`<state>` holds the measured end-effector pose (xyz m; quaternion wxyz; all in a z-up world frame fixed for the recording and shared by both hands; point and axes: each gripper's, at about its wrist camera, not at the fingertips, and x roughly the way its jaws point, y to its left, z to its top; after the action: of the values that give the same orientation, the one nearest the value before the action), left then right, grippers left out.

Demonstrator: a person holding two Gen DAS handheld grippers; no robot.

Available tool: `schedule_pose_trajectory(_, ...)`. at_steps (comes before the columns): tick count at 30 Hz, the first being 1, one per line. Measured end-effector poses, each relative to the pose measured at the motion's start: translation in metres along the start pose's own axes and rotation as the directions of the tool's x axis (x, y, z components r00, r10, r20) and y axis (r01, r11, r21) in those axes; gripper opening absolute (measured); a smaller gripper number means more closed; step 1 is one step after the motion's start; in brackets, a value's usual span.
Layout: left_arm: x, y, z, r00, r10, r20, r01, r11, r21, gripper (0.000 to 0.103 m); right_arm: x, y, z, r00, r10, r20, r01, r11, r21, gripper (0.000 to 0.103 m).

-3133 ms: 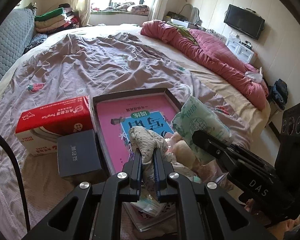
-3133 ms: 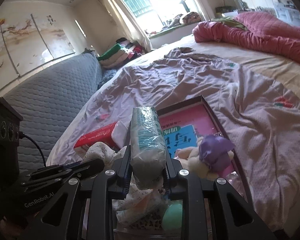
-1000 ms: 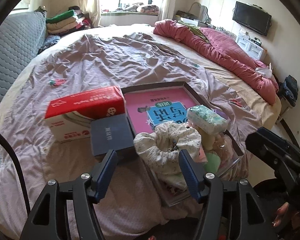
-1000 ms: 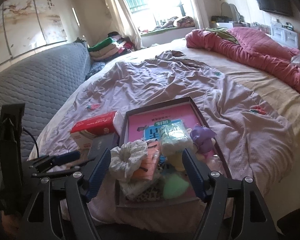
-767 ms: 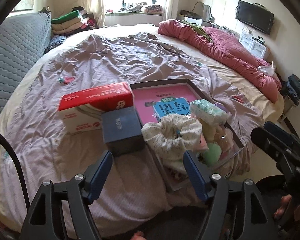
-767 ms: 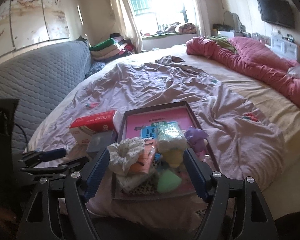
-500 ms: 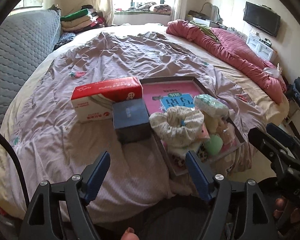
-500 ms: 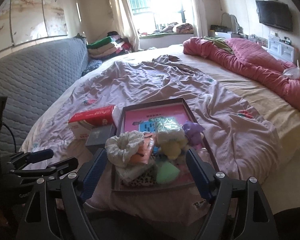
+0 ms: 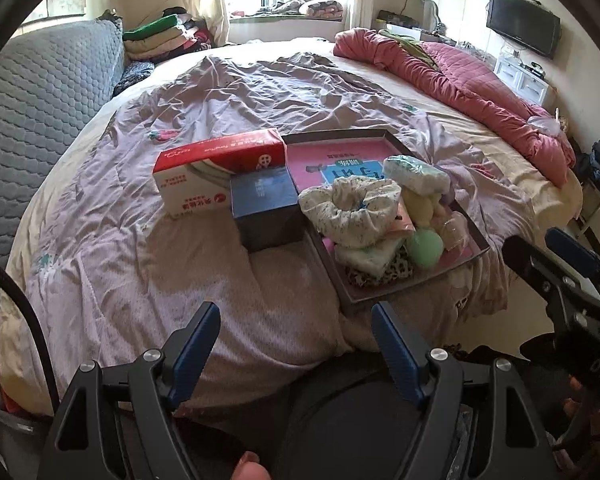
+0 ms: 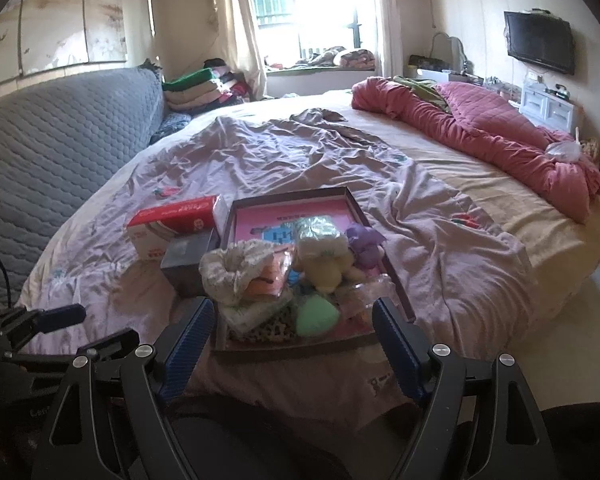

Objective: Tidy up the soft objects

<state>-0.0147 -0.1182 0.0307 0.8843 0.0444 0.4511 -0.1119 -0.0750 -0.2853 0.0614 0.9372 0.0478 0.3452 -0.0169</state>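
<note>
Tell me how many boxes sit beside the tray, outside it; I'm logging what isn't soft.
2. The red tissue box lies on the bedspread left of the tray. The dark blue box stands in front of it, against the tray's left edge. Others may be hidden.

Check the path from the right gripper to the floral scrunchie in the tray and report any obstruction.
Nothing visible blocks it. The right gripper is open and empty, short of the tray; the floral scrunchie sits atop the pile at the tray's near left, with only bedsheet before it.

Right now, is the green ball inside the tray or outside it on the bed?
Inside. The green ball lies within the tray, near its front rim, beside the floral cloth and the yellow plush toy.
</note>
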Motion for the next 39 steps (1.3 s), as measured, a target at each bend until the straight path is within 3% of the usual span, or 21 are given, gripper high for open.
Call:
schedule_pose_trajectory(8, -0.008, -0.002, -0.006, 1.0, -0.003, 0.013, 0.003, 1.0, -0.006, 0.077, -0.01, 0.005, -0.005, 1.0, 0.01, 0.029, -0.01, 1.0, -0.008, 0.083)
schedule_pose_trajectory(39, 0.0, 0.0, -0.01, 1.0, -0.002, -0.026, 0.001, 1.0, -0.027, 0.077, -0.003, 0.011, -0.01, 0.999, 0.047, -0.009, -0.047, 0.999, -0.01, 0.083)
